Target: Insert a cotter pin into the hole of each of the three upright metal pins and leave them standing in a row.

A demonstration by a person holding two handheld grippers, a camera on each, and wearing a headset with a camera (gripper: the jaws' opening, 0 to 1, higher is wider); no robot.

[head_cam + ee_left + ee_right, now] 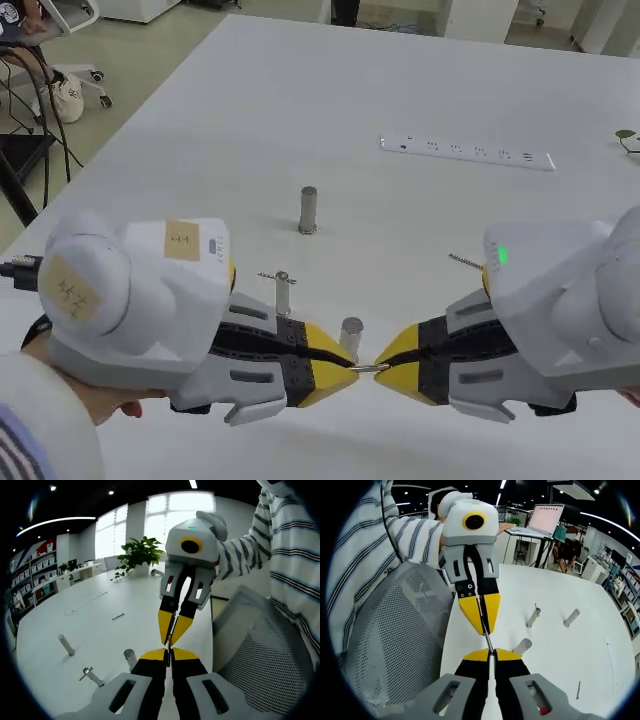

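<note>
Head view: my left gripper (344,372) & right gripper (389,363) meet tip to tip low over the white table (420,90), w/ one cotter pin (367,368) bridging them. Both sets of fingers are pinched narrow on it, one at each end. Right gripper view agrees: the thin pin runs from my own closed yellow tips straight up into the left gripper's tips.

Three metal pins stand upright in a slanted row. The near pin (351,335) is just beyond the meeting tips. The middle pin (282,295) is a bit further back, w/ a second cotter pin (268,276) stuck thru its top and poking out sideways. The far pin (308,210) is well apart from both.

A spare cotter pin (465,262) lies flat on the table beside the right gripper's body. A power strip (467,152) lies further back.
</note>
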